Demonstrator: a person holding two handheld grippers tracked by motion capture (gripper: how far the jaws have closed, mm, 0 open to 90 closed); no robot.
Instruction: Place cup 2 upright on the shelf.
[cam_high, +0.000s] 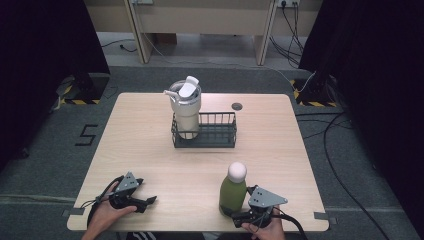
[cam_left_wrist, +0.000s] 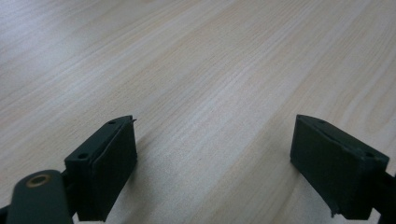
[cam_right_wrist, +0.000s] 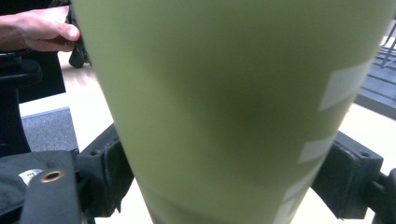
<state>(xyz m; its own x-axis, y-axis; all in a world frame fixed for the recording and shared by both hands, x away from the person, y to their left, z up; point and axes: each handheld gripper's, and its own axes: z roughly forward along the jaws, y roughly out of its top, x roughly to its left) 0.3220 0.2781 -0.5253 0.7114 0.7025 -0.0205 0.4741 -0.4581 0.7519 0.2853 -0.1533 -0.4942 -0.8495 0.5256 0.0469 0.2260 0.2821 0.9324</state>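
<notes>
A green bottle (cam_high: 233, 192) with a pale round cap stands upright near the table's front edge, right of the middle. My right gripper (cam_high: 235, 214) reaches it low down from the person's side. In the right gripper view the bottle's green body (cam_right_wrist: 224, 93) fills the space between the two black jaws, and both pads (cam_right_wrist: 109, 168) lie against its sides, so the right gripper (cam_right_wrist: 224, 163) is shut on it. My left gripper (cam_high: 147, 191) rests at the front left of the table in the person's hand. It is open, with nothing but bare wood between its jaws (cam_left_wrist: 215, 144).
A dark wire basket (cam_high: 220, 135) stands mid-table toward the far side, with a cream tumbler (cam_high: 186, 107) upright in its left end, lid flap raised. A small dark disc (cam_high: 237, 106) lies behind it. The wooden table (cam_high: 150, 150) has free room between basket and grippers.
</notes>
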